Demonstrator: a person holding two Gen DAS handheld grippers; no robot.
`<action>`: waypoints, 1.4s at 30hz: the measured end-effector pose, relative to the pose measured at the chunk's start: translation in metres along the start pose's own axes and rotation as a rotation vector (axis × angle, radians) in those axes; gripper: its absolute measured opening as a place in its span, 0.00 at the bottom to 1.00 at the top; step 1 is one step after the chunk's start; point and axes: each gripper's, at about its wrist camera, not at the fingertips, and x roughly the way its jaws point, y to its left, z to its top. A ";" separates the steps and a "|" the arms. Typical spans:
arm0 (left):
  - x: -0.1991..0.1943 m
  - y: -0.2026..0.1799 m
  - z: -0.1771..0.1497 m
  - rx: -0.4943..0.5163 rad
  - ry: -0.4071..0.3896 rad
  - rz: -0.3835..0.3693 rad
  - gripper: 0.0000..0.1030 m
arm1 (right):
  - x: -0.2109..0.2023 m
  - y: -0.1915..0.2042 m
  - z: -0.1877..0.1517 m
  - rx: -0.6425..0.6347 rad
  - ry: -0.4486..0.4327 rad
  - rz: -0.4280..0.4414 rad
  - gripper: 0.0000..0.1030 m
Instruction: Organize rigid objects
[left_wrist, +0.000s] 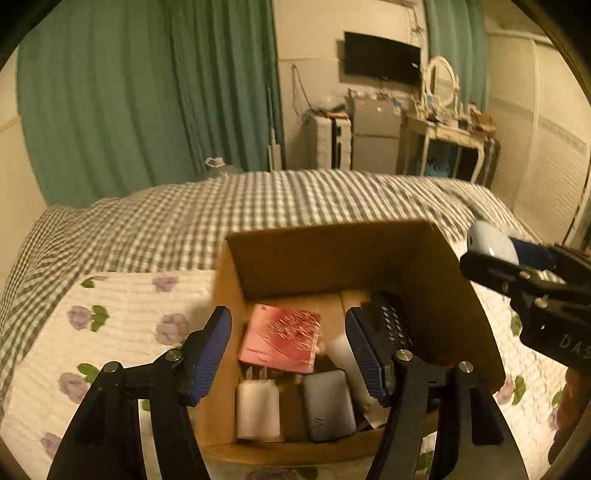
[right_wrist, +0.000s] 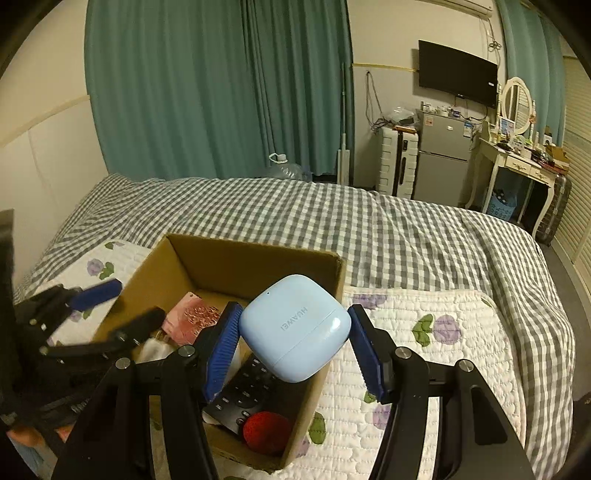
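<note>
Pinching the pale blue rounded plastic earbud case (right_wrist: 294, 328) between its blue pads, your right gripper (right_wrist: 293, 345) hovers over the brown cardboard box's (right_wrist: 255, 264) 3 o'clock rim; your left gripper (left_wrist: 290, 354) hangs spread wide, empty, above the box's pink card (left_wrist: 282, 338) and grey pouch (left_wrist: 327, 404).

Curtains (right_wrist: 221, 92): teal, floor-length, drawn.
Bed cover (right_wrist: 369, 221): grey-white gingham.
Television (right_wrist: 457, 74): wall-mounted, dark.
Fridge (right_wrist: 441, 162): grey, two-door.
Dressing table (right_wrist: 517, 166): cream, oval mirror.
Floor: scarcely visible, possibly dark.
Light: dim, warm.
</note>
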 end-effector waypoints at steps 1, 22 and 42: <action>-0.001 0.005 0.002 -0.006 -0.002 -0.002 0.66 | 0.002 0.005 0.005 -0.018 0.001 -0.004 0.56; -0.033 0.016 0.001 0.014 -0.062 0.012 0.69 | 0.001 0.025 0.032 -0.062 -0.003 -0.090 0.88; -0.166 0.009 -0.013 0.003 -0.317 0.038 0.75 | -0.169 0.062 -0.007 -0.087 -0.231 -0.240 1.00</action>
